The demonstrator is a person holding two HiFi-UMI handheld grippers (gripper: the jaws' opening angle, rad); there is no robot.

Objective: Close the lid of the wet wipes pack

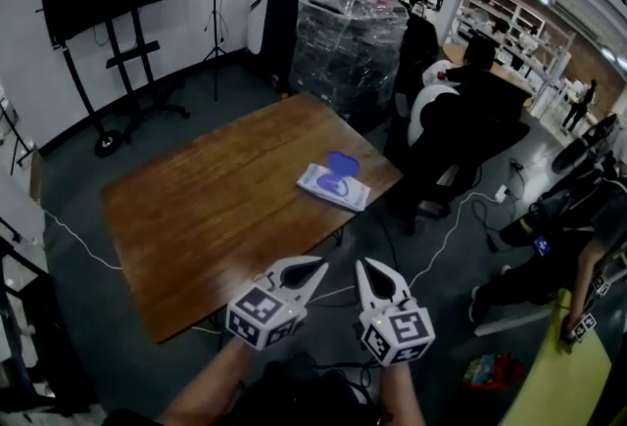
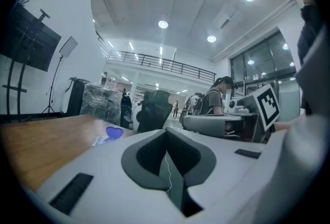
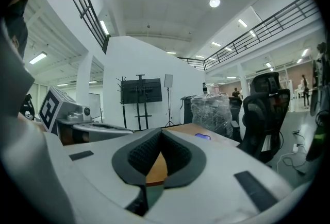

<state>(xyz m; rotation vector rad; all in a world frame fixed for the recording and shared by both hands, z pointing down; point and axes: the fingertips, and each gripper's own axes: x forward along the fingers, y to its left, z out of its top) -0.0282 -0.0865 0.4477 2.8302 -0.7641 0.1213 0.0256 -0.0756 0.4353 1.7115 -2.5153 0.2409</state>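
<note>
While left tool (image 1: 319, 264) and right tool (image 1: 364, 265) hang closed, wipes pack (image 1: 334, 187) well ahead

Ahead of both claws the worktop (image 1: 216, 209) lies bare, open wood all the way to the wet wipes pack (image 1: 333, 187). The pack is the only thing standing on it, its blue lid (image 1: 342, 163) raised. The left claw (image 1: 312, 269) and right claw (image 1: 370, 272) hang off the near edge, close side by side, jaws together and empty. Beyond the pack, black office chairs (image 1: 441, 120) and a wrapped pallet (image 1: 348, 47) crowd the far edge. Right of the right claw, cables (image 1: 443, 243) trail across the floor (image 1: 441, 316).
</note>
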